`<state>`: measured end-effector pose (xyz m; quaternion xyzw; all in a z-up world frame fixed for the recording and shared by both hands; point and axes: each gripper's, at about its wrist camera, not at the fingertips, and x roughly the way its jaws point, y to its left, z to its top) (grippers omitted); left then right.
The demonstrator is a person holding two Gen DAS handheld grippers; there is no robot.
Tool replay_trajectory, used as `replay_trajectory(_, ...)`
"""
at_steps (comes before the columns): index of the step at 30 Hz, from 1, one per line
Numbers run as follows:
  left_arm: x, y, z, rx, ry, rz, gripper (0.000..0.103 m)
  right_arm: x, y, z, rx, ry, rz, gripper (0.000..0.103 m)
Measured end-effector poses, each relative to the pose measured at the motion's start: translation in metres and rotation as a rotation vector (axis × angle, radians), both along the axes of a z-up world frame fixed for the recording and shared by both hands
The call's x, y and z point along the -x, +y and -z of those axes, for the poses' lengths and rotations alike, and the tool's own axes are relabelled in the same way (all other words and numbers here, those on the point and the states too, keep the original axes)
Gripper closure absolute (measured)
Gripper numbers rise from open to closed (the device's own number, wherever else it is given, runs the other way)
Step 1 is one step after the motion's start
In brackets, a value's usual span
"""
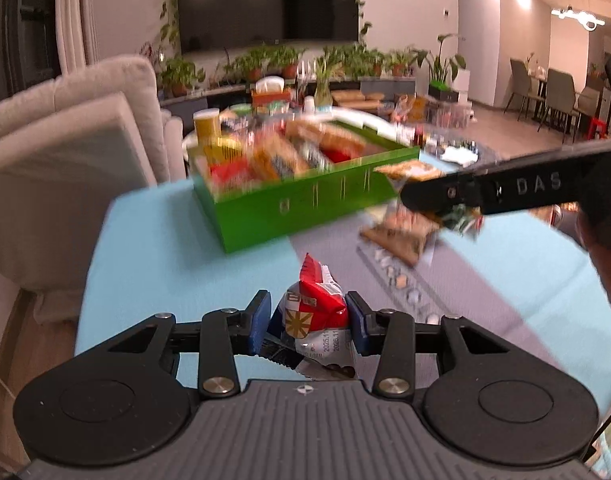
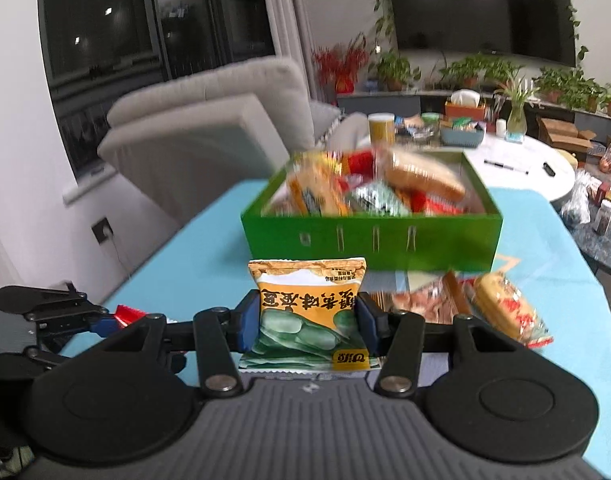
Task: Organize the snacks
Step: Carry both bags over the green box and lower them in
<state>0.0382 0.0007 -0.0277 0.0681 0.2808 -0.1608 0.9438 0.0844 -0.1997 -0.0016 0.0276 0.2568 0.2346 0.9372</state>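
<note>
My left gripper (image 1: 308, 312) is shut on a red and white snack packet (image 1: 317, 304), held above the blue tablecloth. My right gripper (image 2: 308, 316) is shut on an orange and green bean snack packet (image 2: 307, 308). A green box (image 1: 305, 204) full of snack packets stands ahead on the table; it also shows in the right wrist view (image 2: 369, 236). The right gripper also shows in the left wrist view (image 1: 445, 200) at the right, near the box's corner. The left gripper shows at the left edge of the right wrist view (image 2: 105, 320).
Loose snack packets (image 2: 501, 312) lie on the tablecloth (image 2: 545, 264) in front of the box, to the right. A pale sofa (image 1: 65, 140) stands left of the table. A cluttered round white table (image 2: 525, 168) and potted plants are behind the box.
</note>
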Motion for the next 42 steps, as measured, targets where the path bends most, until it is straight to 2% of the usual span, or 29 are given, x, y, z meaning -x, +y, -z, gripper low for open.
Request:
replay_trajectory(9,-0.04,-0.017,-0.044,0.032,-0.092,0.007,0.065,-0.023,-0.018,-0.024,-0.116,-0.039,0.072,0.039)
replay_trajectory(22,-0.13,-0.03,-0.082,0.026,-0.116,-0.021,0.065,-0.059,-0.035,-0.03,-0.207,-0.057,0.111,0.039)
replay_trajectory(30,-0.184,-0.041,-0.077,-0.005,-0.087,-0.023,0.065,-0.08,-0.041,-0.03,-0.24,-0.064,0.114,0.039)
replay_trajectory(42,-0.241,-0.034,-0.042,-0.023,-0.018,-0.094,0.065,-0.108,-0.04,-0.023,-0.208,-0.036,0.101,0.039)
